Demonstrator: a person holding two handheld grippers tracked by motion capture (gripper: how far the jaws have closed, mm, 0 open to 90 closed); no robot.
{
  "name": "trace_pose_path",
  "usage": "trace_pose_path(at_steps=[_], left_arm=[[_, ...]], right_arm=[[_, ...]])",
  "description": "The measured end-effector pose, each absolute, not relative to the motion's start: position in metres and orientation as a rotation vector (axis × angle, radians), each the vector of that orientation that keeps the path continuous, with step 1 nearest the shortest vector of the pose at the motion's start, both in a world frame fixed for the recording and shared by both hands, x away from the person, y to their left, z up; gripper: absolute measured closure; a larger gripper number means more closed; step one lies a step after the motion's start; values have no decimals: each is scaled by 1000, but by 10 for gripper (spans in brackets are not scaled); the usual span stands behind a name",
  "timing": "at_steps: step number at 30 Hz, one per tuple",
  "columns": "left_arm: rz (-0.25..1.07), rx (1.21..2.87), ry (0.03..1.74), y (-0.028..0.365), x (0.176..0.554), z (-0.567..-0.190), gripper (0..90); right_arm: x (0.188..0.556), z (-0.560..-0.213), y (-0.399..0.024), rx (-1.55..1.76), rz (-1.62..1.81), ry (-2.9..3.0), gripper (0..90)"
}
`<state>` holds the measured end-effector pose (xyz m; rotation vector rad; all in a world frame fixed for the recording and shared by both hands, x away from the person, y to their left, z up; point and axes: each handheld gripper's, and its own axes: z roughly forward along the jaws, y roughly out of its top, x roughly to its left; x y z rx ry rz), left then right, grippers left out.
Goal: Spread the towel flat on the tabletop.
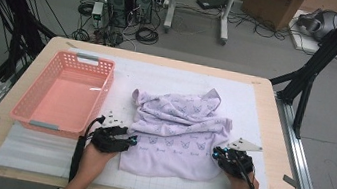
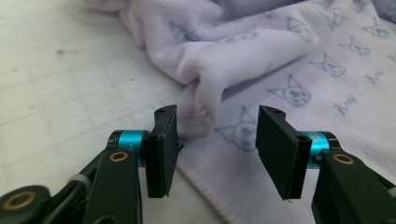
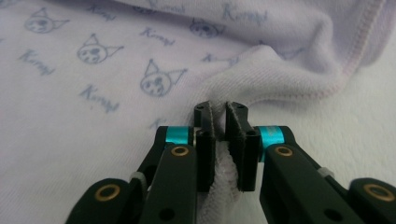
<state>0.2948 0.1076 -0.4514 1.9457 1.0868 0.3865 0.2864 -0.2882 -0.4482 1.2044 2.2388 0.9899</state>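
my right gripper point(image 3: 219, 109) pinches the lilac cat-print garment point(image 1: 176, 131); my left gripper point(image 2: 212, 135) gapes half-wide, straddling its bunched edge without pressing it.

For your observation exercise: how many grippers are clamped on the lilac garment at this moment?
1. The right gripper is shut on the lilac garment at its near right edge. The left gripper at the near left edge stands open, cloth between its jaws but not pinched.

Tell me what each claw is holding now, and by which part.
The right claw pinches the lilac garment at a bunched fold of its edge. The left claw stands open at the other edge, holding nothing.
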Motion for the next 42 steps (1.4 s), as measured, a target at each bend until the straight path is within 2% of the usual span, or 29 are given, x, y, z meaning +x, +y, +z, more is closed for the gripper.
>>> trace_pose_path(at_steps=[1, 2, 3, 5, 9, 11, 12, 13, 14, 15, 17, 23, 26, 30, 32, 35, 36, 37, 38, 41, 42], left_arm=[[420, 1959, 1089, 104, 295, -451, 548], [457, 1972, 1088, 103, 297, -450, 659], [462, 1973, 1084, 102, 299, -451, 826], [496, 1961, 1111, 100, 303, -450, 859], [609, 1907, 1173, 104, 308, -448, 863], [591, 1897, 1176, 107, 309, -449, 855], [597, 1896, 1168, 107, 307, -449, 836], [586, 1873, 1173, 109, 305, -449, 763], [553, 1851, 1181, 110, 304, -448, 643], [508, 1838, 1181, 112, 302, -448, 584], [487, 1840, 1146, 114, 294, -445, 524], [431, 1833, 1080, 121, 267, -440, 474], [390, 1857, 1053, 120, 258, -441, 468], [316, 1896, 1027, 117, 249, -448, 467], [300, 1937, 1007, 113, 246, -452, 465], [326, 1959, 981, 107, 242, -454, 450], [340, 1962, 976, 105, 240, -455, 446], [371, 1974, 971, 103, 238, -455, 452], [427, 2010, 942, 101, 235, -455, 512], [391, 2032, 916, 101, 232, -452, 866], [397, 2031, 912, 102, 231, -452, 871]], right_arm=[[290, -448, -284, 1204, 979, 2229, 839], [293, -447, -282, 1205, 967, 2223, 844], [296, -447, -280, 1212, 951, 2209, 848], [302, -447, -277, 1204, 875, 2160, 853], [315, -445, -280, 1223, 655, 2018, 849], [319, -444, -287, 1293, 708, 2037, 808], [317, -442, -291, 1291, 760, 2039, 747], [313, -439, -296, 1292, 824, 2031, 695], [308, -434, -302, 1296, 901, 2012, 689], [304, -431, -307, 1286, 932, 2002, 678], [293, -424, -321, 1286, 997, 1989, 677], [265, -427, -345, 1283, 1038, 2077, 668], [259, -436, -342, 1292, 1070, 2142, 631], [267, -447, -328, 1278, 932, 2183, 595], [269, -449, -330, 1330, 986, 2156, 614], [270, -450, -332, 1323, 997, 2159, 695], [271, -450, -333, 1332, 1000, 2157, 799], [272, -450, -334, 1326, 1017, 2173, 846], [272, -450, -334, 1323, 1021, 2174, 851], [270, -449, -333, 1316, 1015, 2173, 862], [269, -448, -333, 1326, 1016, 2181, 863]])
